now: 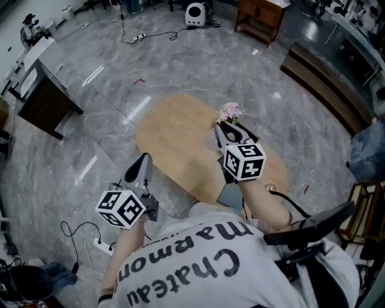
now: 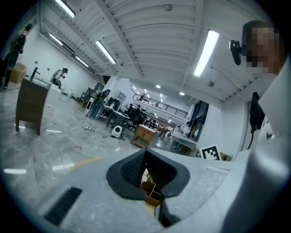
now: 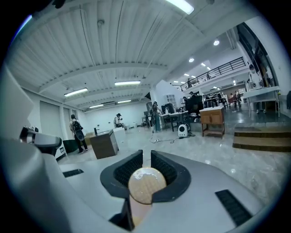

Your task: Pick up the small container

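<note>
The small container (image 3: 146,185) sits right between the jaws of the right gripper (image 3: 146,157), a round, see-through thing tinted wood-tan, and the pads are clamped on its sides. From the head view it is hard to make out, since the right gripper's body and marker cube (image 1: 245,161) cover it. That gripper hangs over the far edge of the oval wooden table (image 1: 174,138).

One container, two grippers, two marker cubes. The left gripper (image 2: 145,152) holds nothing. Its tips are pressed together, and only a sliver of brown furniture shows through the gap below them.

A single bunch of pink flowers (image 1: 230,111) shows just beyond the right gripper's tips. Around the table are grey marble floor, a dark desk (image 1: 45,99), a wooden cabinet (image 1: 261,15) and a white round appliance (image 1: 195,13).
</note>
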Available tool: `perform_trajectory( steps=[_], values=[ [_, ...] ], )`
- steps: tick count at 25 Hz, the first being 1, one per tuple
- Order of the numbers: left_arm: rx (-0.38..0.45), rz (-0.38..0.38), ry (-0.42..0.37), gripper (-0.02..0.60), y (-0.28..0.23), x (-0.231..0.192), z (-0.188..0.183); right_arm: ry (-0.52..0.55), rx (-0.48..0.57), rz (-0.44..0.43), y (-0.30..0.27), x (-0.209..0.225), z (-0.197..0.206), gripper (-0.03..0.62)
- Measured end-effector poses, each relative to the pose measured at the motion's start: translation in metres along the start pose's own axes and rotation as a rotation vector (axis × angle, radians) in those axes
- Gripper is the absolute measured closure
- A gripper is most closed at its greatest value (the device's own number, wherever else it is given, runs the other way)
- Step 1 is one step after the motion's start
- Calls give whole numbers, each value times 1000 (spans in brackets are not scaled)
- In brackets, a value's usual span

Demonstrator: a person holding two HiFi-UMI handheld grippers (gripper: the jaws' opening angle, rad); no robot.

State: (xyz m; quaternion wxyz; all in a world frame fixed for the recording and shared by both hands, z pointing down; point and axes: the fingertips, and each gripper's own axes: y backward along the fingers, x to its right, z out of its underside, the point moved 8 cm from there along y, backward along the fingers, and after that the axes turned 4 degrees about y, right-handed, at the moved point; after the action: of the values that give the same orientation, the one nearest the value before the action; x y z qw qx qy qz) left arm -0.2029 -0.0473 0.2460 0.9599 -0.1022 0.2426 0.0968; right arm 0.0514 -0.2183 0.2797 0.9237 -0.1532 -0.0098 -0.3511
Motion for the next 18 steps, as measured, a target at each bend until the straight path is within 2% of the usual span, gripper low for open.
perform_trajectory(
  steps=[8, 15, 18],
  values=[
    [136, 200, -141, 566, 6, 56, -62, 21, 180, -6, 55, -27, -77, 533],
    [133, 297, -201, 566, 36, 93, -78, 4, 307, -4, 116, -66, -115, 533],
    [151, 308, -204, 566, 53, 101, -79, 5, 342, -7, 142, -86, -121, 533]
  ],
)
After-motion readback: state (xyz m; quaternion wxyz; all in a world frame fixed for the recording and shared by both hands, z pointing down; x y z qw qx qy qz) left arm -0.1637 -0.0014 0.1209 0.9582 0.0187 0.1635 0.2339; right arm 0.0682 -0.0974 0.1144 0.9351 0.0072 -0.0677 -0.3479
